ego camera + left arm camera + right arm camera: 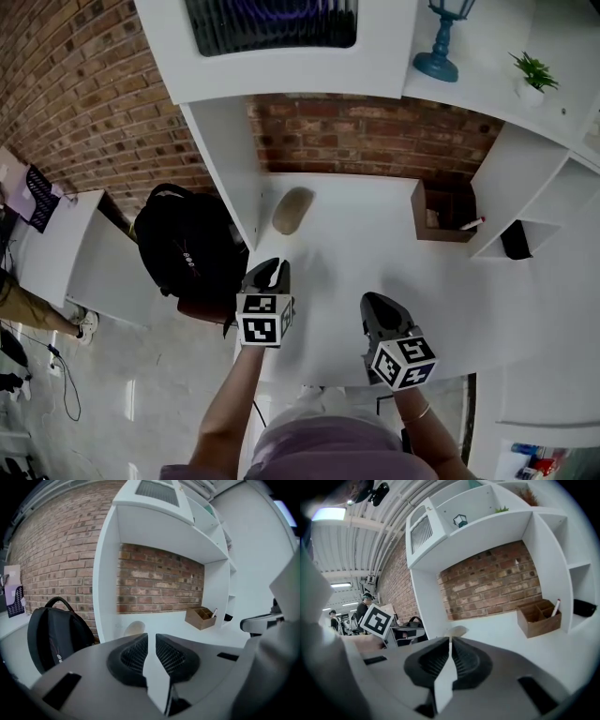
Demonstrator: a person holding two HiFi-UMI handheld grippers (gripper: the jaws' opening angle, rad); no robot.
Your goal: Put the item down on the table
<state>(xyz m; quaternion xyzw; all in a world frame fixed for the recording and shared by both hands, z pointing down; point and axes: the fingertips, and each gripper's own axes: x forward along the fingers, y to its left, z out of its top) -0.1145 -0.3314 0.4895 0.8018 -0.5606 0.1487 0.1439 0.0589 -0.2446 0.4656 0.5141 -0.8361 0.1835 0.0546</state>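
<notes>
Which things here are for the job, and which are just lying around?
For the job:
- tan oval item, already lying on the white table
- left gripper, empty
- right gripper, empty

Just lying about:
- black backpack
- brown box
- blue lantern
- little plant

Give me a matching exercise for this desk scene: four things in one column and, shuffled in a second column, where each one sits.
Things:
1. tan oval item
2. black backpack
3. brown organizer box
4. blue lantern

Places:
A. up on the top shelf
B. off the table, to its left in the head view
C. on the table, close to the left upright panel
D. on the table, against the right shelf unit

Pairs: 1-C, 2-B, 3-D, 4-A
</notes>
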